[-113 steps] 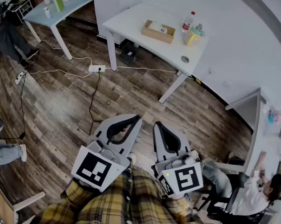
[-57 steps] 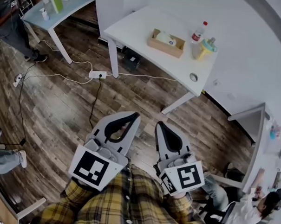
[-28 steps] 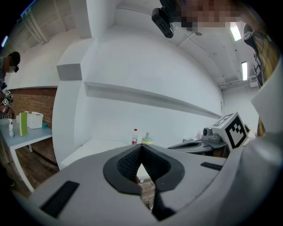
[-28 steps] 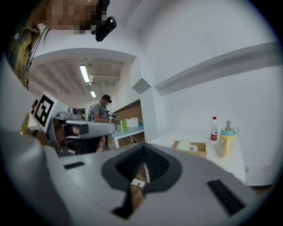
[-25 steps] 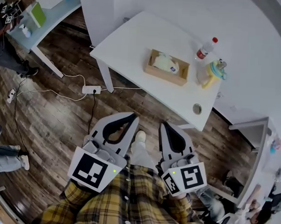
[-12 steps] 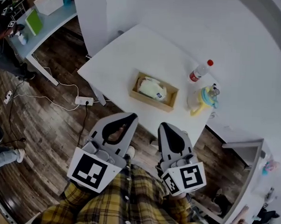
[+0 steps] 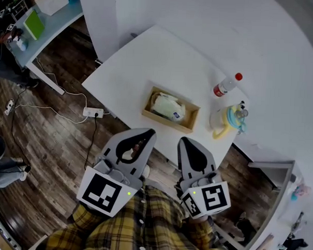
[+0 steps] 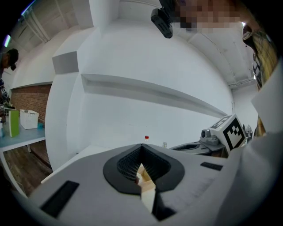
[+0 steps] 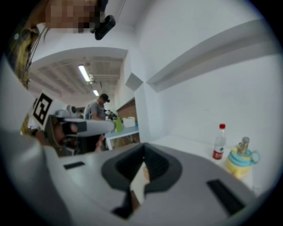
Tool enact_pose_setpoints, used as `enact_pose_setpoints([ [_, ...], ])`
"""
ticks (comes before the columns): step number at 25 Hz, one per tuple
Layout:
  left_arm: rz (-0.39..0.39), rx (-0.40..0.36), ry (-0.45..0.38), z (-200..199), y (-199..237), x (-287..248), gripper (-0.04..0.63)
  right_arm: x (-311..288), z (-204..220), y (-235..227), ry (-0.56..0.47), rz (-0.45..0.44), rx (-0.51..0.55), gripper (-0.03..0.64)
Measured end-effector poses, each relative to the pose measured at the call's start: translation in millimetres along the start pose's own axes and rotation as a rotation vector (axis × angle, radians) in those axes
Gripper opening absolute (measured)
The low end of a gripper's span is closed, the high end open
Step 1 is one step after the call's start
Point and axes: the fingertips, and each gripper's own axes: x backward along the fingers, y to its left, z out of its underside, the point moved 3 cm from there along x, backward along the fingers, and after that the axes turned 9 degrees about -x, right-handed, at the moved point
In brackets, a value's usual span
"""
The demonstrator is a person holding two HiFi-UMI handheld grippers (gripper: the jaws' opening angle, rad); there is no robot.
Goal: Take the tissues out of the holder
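Tissues: a soft white pack (image 7: 167,106) lay inside the holder and filled most of it.
Holder: an open wooden box (image 7: 165,120) sat askew on the worktop, close to its near edge.
Worktop: white (image 7: 143,64), set against a white wall.
Bottle: clear with a red cap (image 7: 226,85), it stood upright to the right of the holder, apart from it and nearer the wall.
Yellow cup: lidded (image 7: 226,120), it stood just beside the bottle on the side nearer the person.
Left tongs: the tips (image 7: 149,132) were pressed together with nothing gripped; in the head view they showed just short of the worktop's near edge, pointing toward the holder and clear of it.
Right tongs: the tips (image 7: 182,140) were likewise together and empty, alongside the left pair and apart from the holder.
Floor: dark wood planks (image 7: 52,143), with a white power strip (image 7: 91,112) and its cable left of the worktop.
Person: a plaid shirt (image 7: 136,227) showed behind both tongs.
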Motion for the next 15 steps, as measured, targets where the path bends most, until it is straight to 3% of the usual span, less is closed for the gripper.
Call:
enact_pose_setpoints([
  [15,0.183,-0.064,0.006,-20.9,110.9,-98.4,0.012,-111.1,-54.2,-43.6,-0.081,0.177,-0.05,0.011],
])
